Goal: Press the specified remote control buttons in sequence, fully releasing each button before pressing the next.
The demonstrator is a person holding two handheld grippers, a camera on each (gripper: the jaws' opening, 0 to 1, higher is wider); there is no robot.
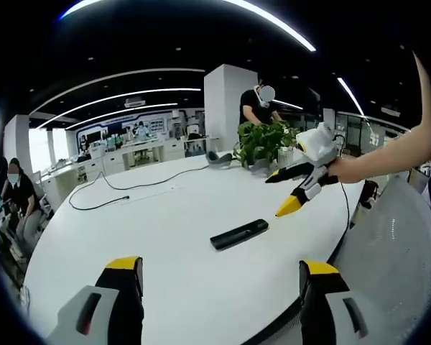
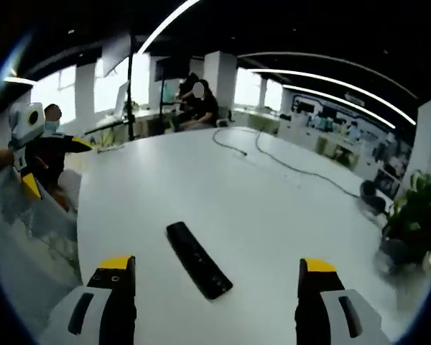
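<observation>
Remote control (image 2: 198,259) lies flat on the white worktop (image 2: 273,208), ahead of my right fingers (image 2: 214,284), spread wide; my left fingers (image 1: 221,286) are spread too. It looks light, stiff, slick (likely to skate), so I'd press straight down on buttons

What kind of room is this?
Probably a big open office: a large white table with a black remote, rows of desks where people sit, and a potted plant.
</observation>
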